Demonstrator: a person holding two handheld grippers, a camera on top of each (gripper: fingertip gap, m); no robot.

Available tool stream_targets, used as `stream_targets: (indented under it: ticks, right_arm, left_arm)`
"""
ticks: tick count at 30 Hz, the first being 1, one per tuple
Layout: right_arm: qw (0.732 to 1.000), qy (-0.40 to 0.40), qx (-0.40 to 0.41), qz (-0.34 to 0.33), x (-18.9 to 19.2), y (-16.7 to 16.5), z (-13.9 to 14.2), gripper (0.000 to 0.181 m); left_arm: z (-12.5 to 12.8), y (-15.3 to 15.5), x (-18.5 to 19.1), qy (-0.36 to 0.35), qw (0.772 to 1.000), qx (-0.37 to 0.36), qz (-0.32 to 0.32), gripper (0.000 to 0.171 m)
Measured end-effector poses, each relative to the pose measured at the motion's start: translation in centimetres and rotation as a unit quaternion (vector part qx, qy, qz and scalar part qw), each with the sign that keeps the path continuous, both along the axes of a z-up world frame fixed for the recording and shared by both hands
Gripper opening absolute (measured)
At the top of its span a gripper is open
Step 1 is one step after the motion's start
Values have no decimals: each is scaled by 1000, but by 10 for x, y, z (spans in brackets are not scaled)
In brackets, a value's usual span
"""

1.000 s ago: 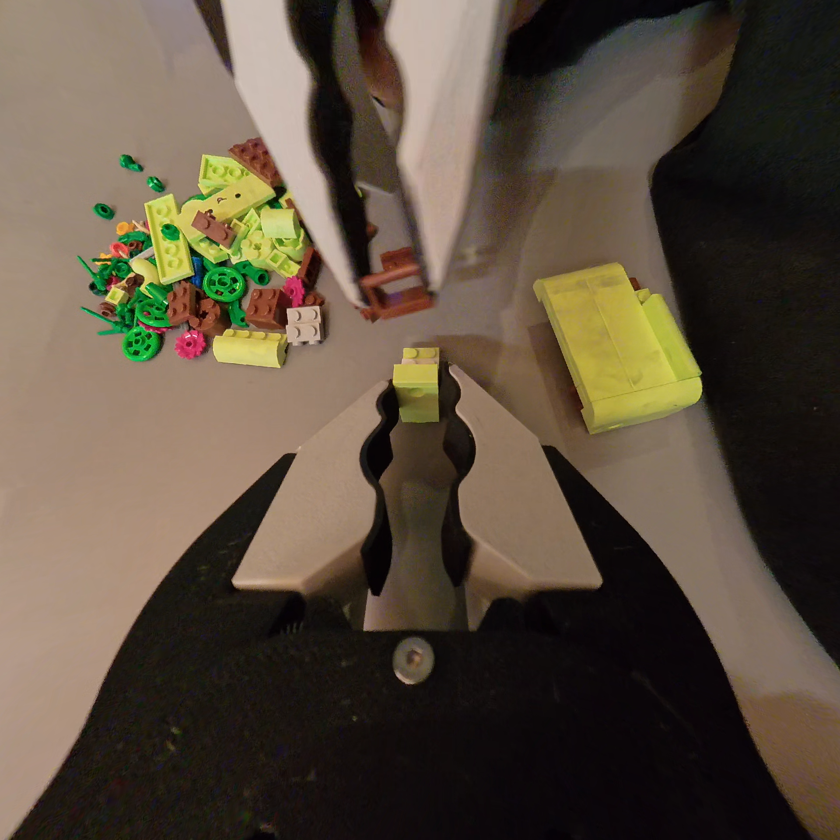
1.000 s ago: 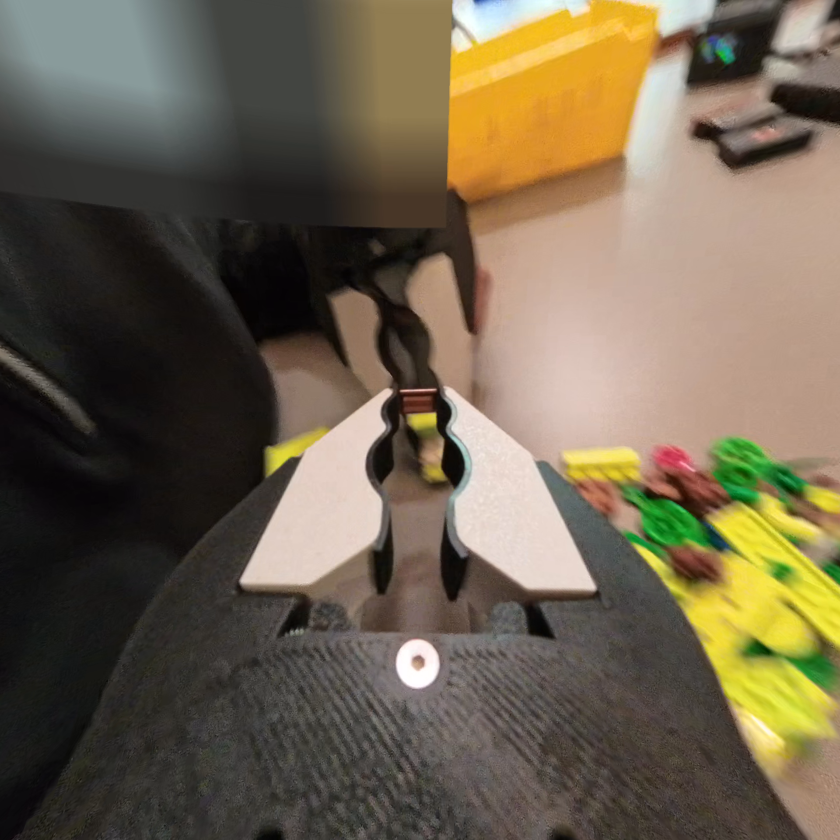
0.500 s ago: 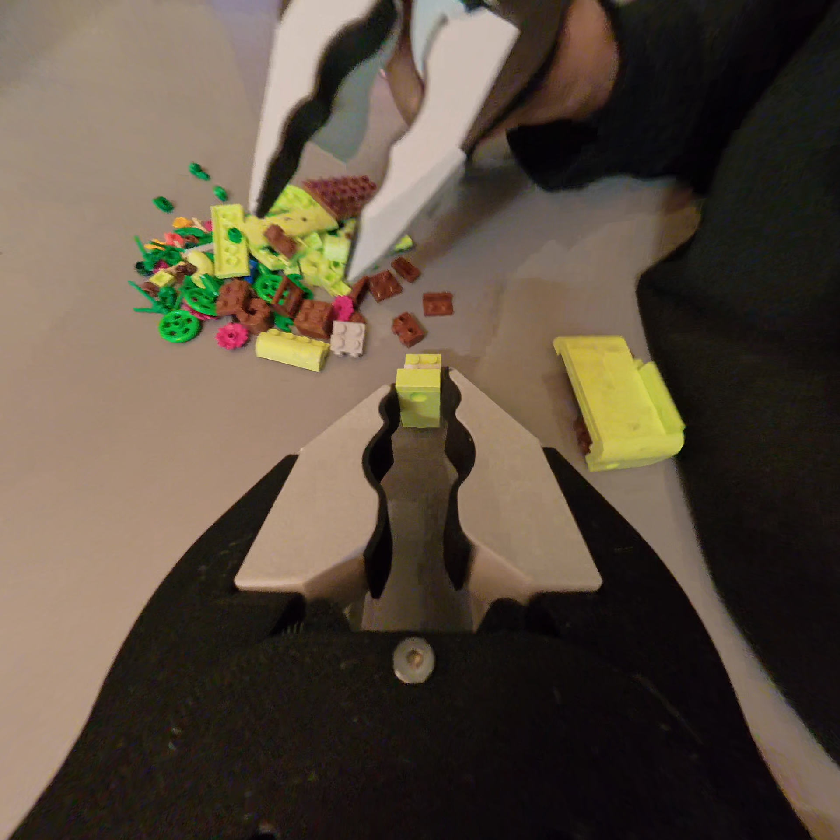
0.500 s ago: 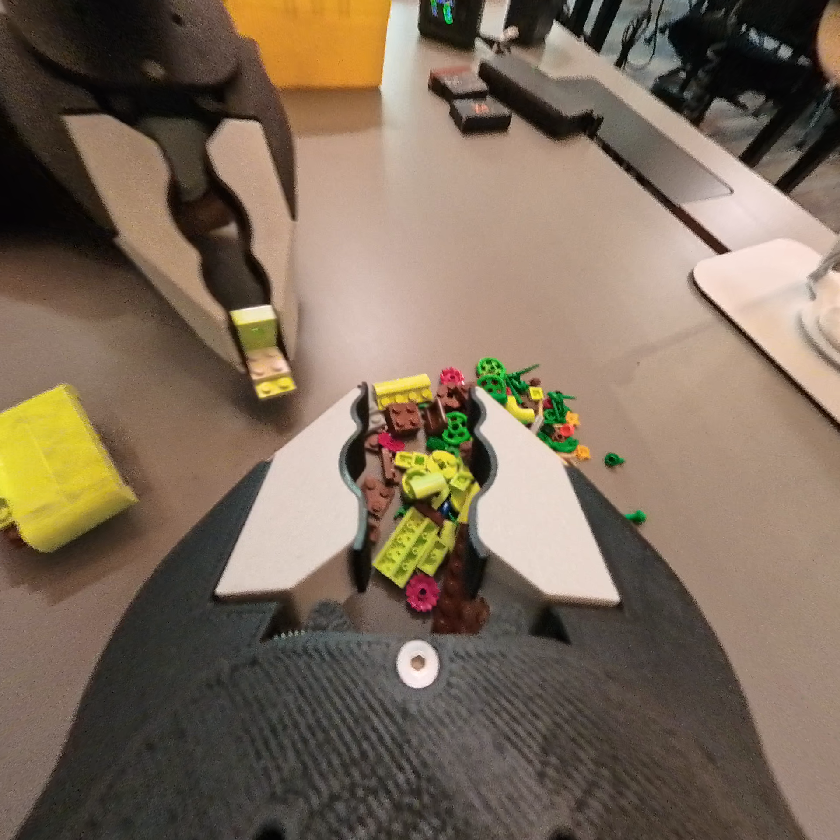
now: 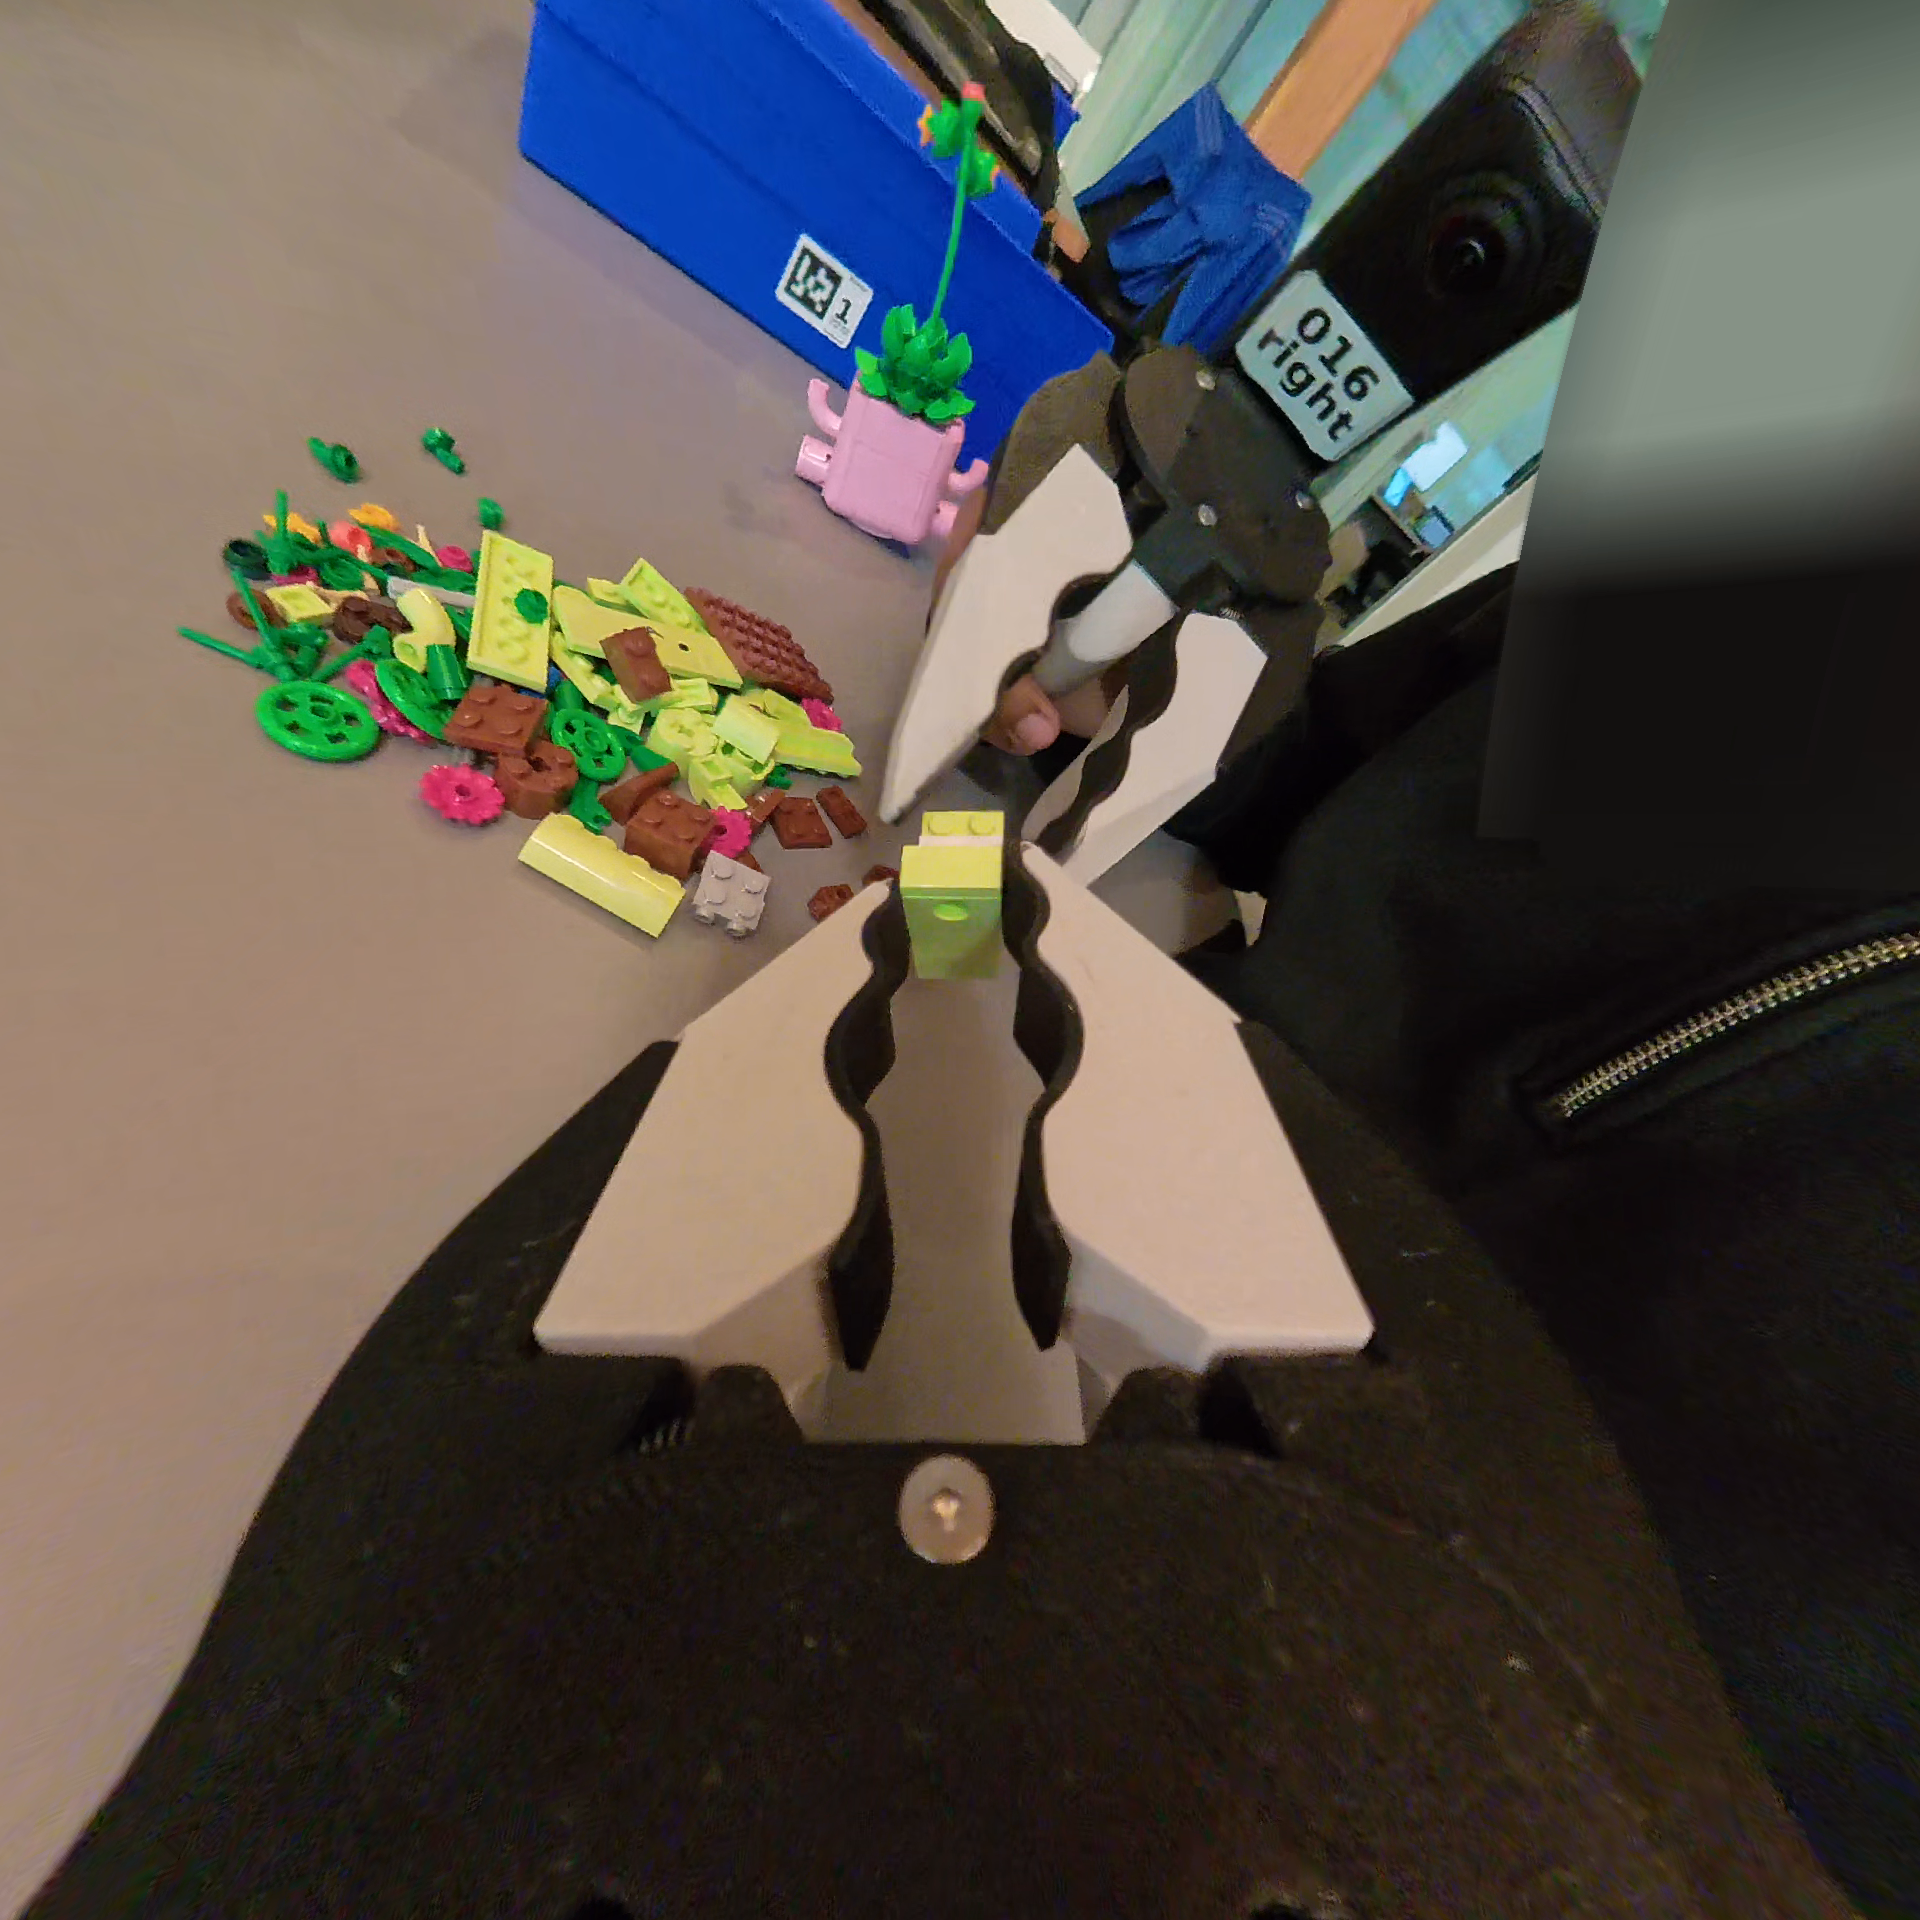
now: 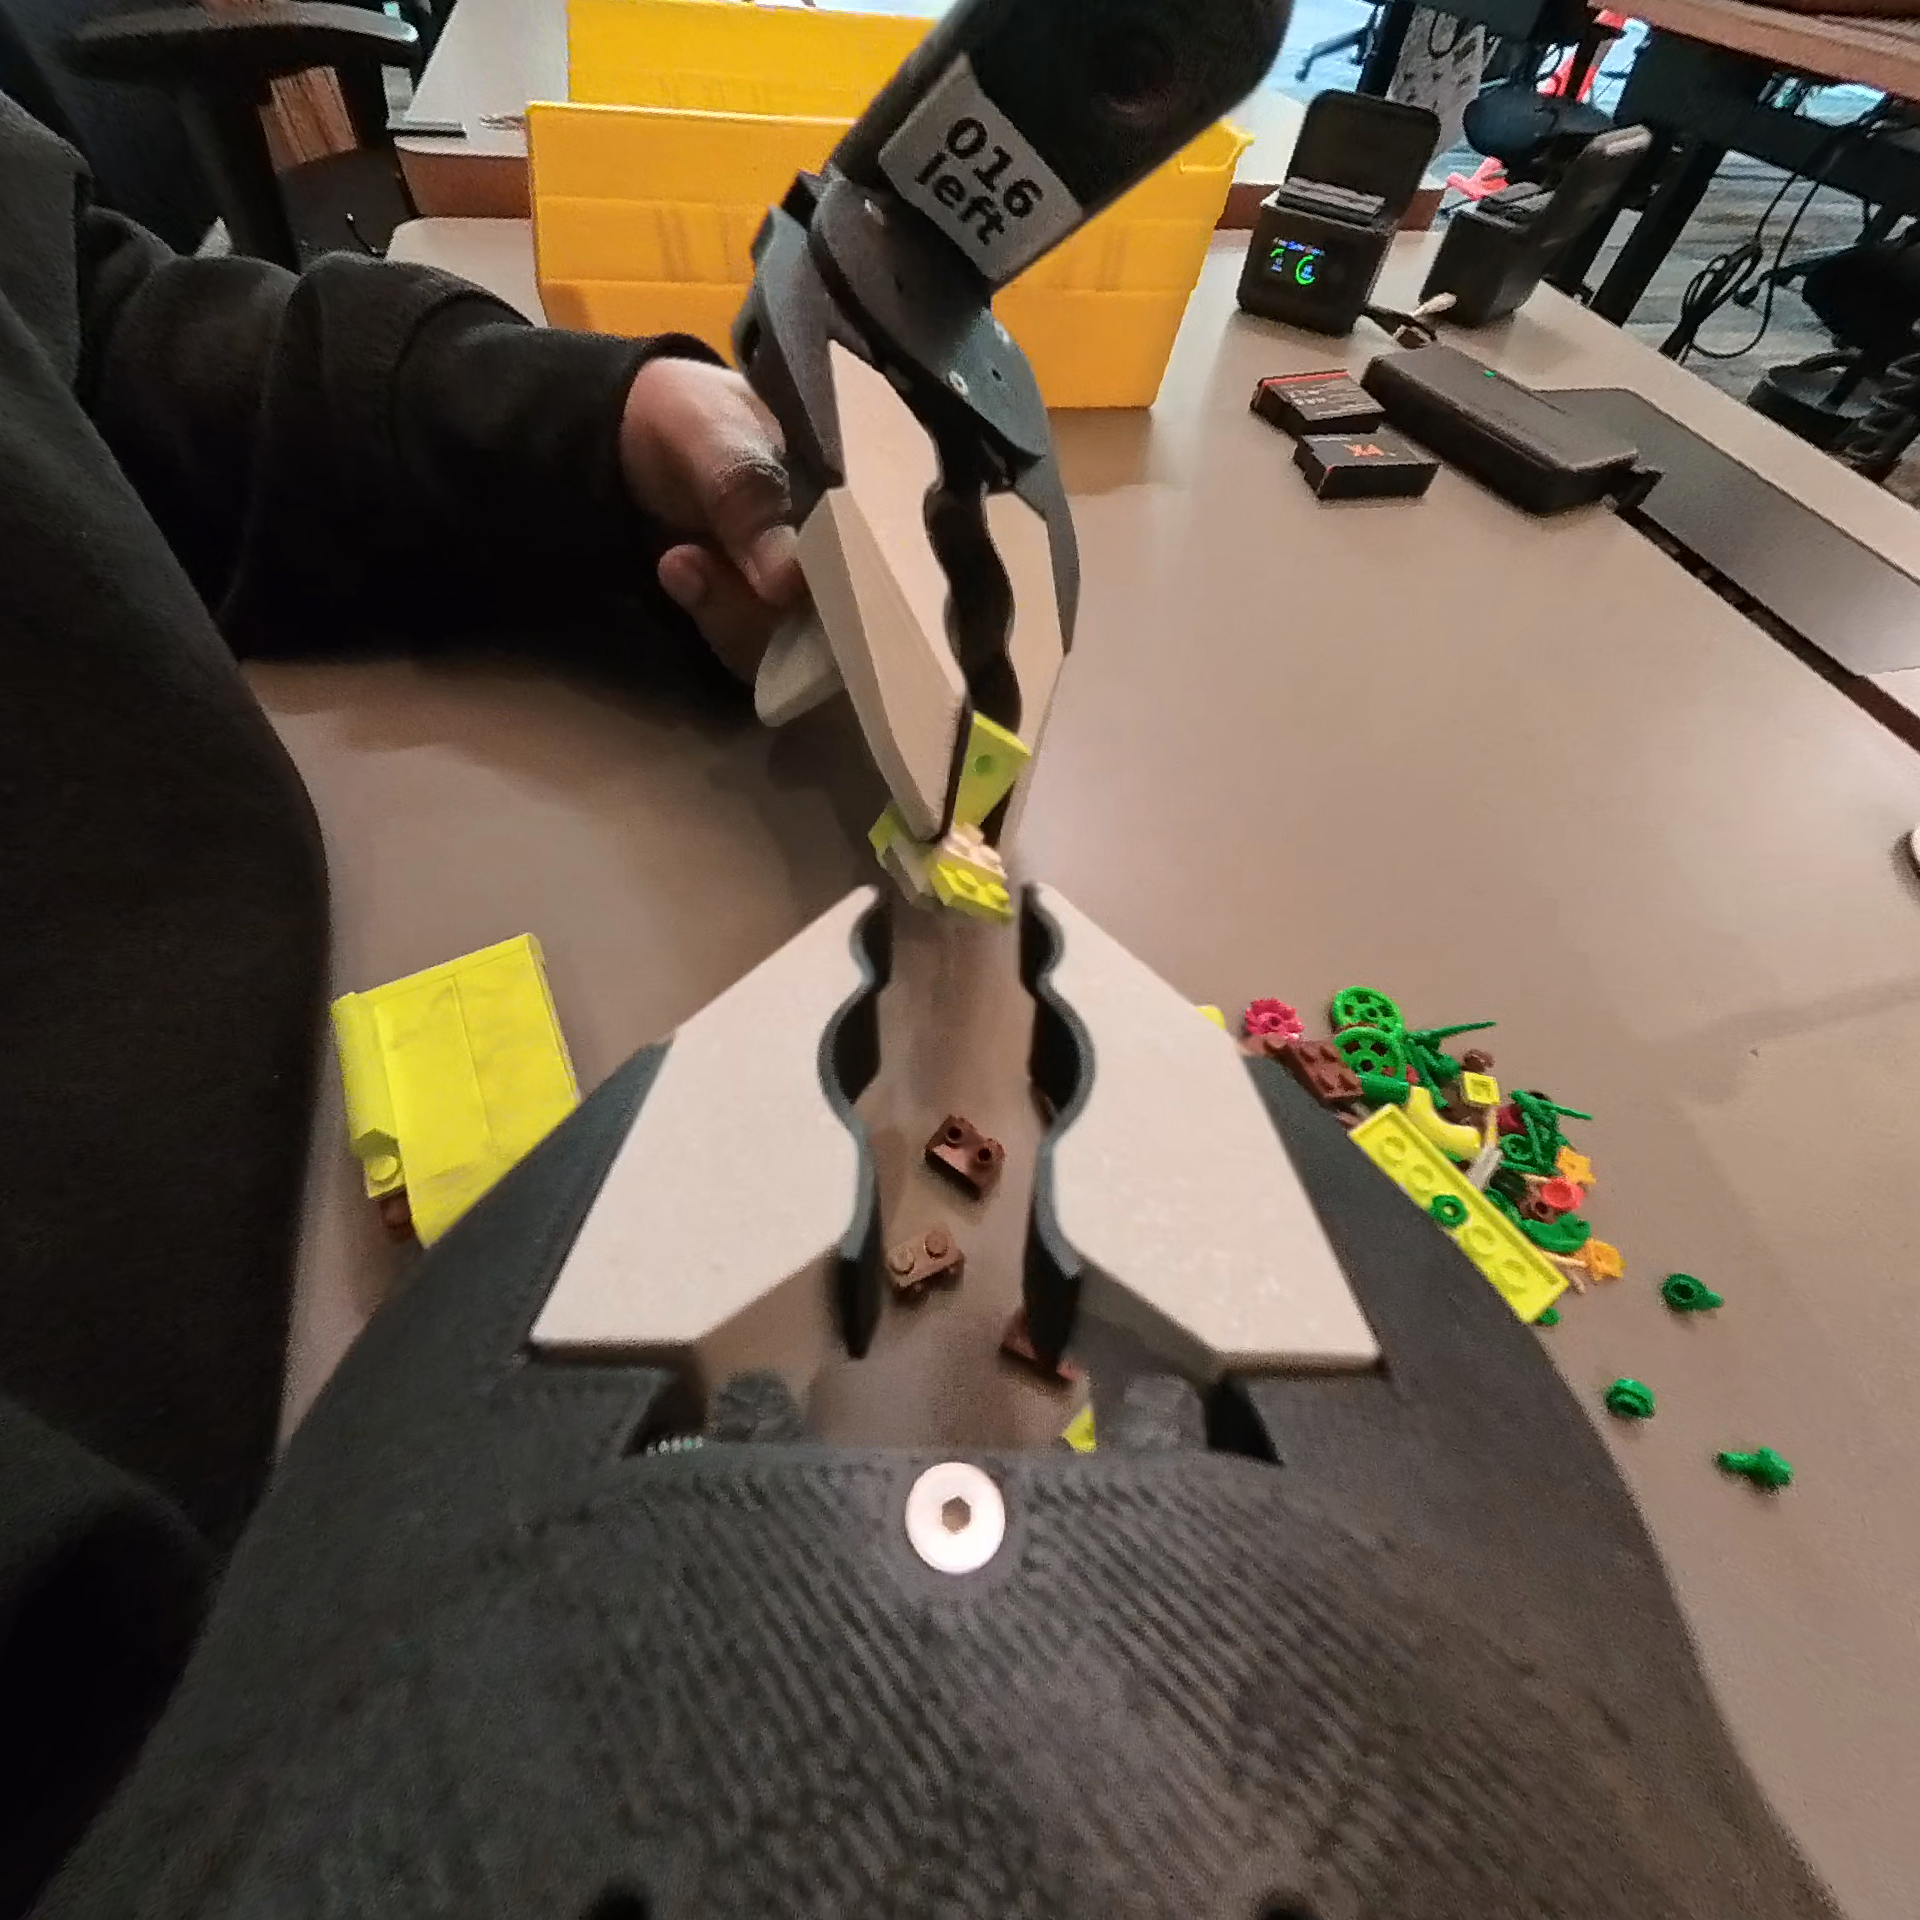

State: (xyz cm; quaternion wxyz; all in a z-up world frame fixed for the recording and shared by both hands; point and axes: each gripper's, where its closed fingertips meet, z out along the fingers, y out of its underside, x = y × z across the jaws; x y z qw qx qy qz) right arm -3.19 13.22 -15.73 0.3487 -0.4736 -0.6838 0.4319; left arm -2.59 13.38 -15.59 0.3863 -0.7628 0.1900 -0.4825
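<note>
Two grippers over grey worktop (image 5: 260, 1039); left gripper (image 5: 951, 883) jaws pinching studded lime brick stack (image 5: 951, 914); right gripper (image 6: 956, 914) jaws spread, empty, above loose brown plates (image 6: 964, 1151).

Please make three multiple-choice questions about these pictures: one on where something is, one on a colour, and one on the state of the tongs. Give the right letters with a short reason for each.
1. Where does the pink flower pot stand?
A. in front of the blue box
B. inside the yellow bin
C. on the loose bricks

2. What colour is the small brick piece in the left tongs?
A. brown
B. lime green
C. pink

3. How are the right tongs?
A. shut on a brown brick
B. open and empty
C. shut on a green wheel

Answers:
1. A, the left wrist view shows the pot on the table just before the box.
2. B, the piece pinched at the tips is lime green.
3. B, brown plates on the table show through the gap between the jaws.
</note>
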Motion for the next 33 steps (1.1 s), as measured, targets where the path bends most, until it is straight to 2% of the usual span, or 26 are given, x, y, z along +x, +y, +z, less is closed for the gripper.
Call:
stream_targets:
  ticks: [4,6,8,10,12,14,18,21,24,26,28,31,33]
  right_arm:
    - [1000,2,11,-3,1,1,1,19]
    - [1000,1,8,-11,1,5,2,18]
    - [1000,4,-11,-15,2,8,4,10]
    - [999,8,-36,-18,3,11,7,3]
    - [998,11,-59,-12,5,11,10,2]
    - [998,5,-64,-14,5,13,8,3]
    - [1000,5,-28,-8,5,11,5,3]
    - [999,23,28,8,7,4,9,2]
    - [991,94,91,24,11,-9,31,2]
    - [989,107,100,37,12,-16,35,2]
    - [989,91,107,55,13,-21,28,2]
    - [988,55,119,77,16,-24,13,3]
    - [988,35,127,83,17,-24,5,3]
  left_arm:
    - [2,0,0,-34,999,-23,-3,17]
    - [4,0,0,-51,998,-30,-3,35]
    - [1,1,-1,-43,999,-33,-1,42]
    - [-3,-1,2,-32,999,-33,-7,39]
    - [-9,0,3,-14,999,-37,-3,18]
    - [-13,1,4,-2,999,-39,1,12]
    - [-14,2,3,1,999,-41,3,13]
    - [-5,0,5,-33,999,-38,-5,28]
    - [9,-7,8,-92,994,-43,-34,49]
    - [18,-16,12,-126,989,-46,-69,42]
    - [22,-21,13,-136,986,-35,-85,36]
    - [14,-16,7,-99,993,-27,-66,36]
    - [7,-16,4,-56,997,-15,-59,27]
